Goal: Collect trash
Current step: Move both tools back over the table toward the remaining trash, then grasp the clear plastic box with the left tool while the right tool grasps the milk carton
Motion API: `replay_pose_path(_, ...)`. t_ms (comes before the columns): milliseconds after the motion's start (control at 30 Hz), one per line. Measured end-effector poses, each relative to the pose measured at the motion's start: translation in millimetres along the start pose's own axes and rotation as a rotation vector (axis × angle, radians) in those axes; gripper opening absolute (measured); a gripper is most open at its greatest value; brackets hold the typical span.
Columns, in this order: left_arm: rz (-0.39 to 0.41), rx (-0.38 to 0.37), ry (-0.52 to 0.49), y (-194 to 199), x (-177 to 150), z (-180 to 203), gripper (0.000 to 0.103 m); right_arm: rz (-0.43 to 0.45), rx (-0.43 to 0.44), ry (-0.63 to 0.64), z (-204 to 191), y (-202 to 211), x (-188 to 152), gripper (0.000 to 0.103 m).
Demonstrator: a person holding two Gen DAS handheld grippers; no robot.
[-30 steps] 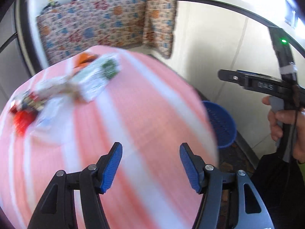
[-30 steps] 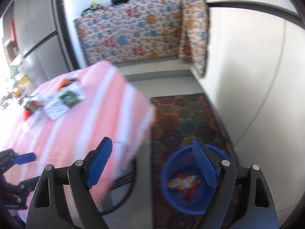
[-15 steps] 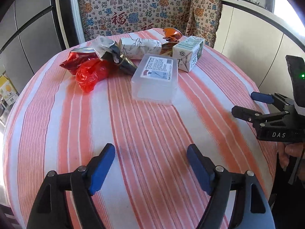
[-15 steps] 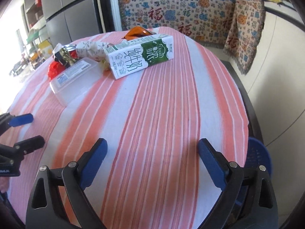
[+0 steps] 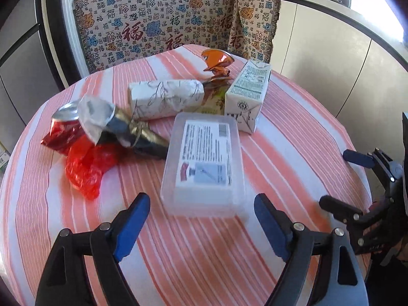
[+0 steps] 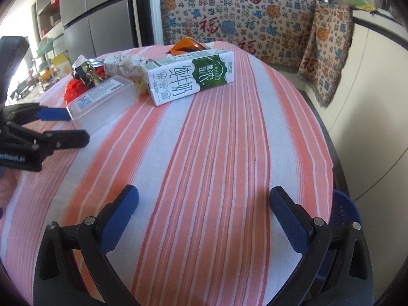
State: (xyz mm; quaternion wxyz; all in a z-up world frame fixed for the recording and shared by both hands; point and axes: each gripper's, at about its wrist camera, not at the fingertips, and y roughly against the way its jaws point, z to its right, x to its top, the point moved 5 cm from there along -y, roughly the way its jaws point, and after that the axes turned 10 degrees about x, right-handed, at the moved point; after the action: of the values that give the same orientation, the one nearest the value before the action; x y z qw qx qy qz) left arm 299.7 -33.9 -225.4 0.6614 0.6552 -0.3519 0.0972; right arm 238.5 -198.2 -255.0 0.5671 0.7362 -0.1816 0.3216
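**Approach: clear plastic box, left jaws**

My left gripper (image 5: 201, 219) is empty, jaws opening, aimed at the clear plastic box (image 5: 204, 163) lying flat just ahead on the striped counter (image 5: 293, 132). I straddle its short sides squarely, then close. My right gripper (image 6: 204, 214) stands fully wide, empty, well short of the milk carton (image 6: 191, 79). The blue bin (image 6: 341, 211) sits below the counter's edge.

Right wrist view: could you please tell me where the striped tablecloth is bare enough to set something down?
The cloth is bare from the milk carton down to the open right gripper and across to the right edge. The far left is crowded: clear plastic box, wrapped roll, wrappers, and the left gripper.
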Motion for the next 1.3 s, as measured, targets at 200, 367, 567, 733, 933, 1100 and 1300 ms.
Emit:
replay_pose_path(200,0.000,0.019,-0.020,-15,21,4,0.078,0.000,0.000,0.001,0,0,0,0.103)
replay_pose_path(367,0.024,0.055,-0.008,-4,8,6,0.061,0.002,0.001,0.000,0,-1,0,0.103)
replay_pose_path(567,0.052,0.157,0.048,38,-41,-6,0.061,0.002,0.000,0.002,0,-1,1,0.103)
replay_pose_path(733,0.031,0.224,0.195,56,-75,-46,0.061,0.003,-0.001,0.002,0,-1,1,0.103)
replay_pose_path(933,0.001,0.239,0.351,46,-82,-85,0.062,0.005,-0.009,0.004,0,0,4,0.102)
replay_pose_path(1100,-0.025,0.267,0.296,37,-84,-79,0.079,-0.001,-0.018,-0.007,1,-1,5,0.102)
replay_pose_path(1300,-0.025,0.255,0.297,37,-88,-79,0.081,-0.010,-0.025,-0.075,0,-3,17,0.101)
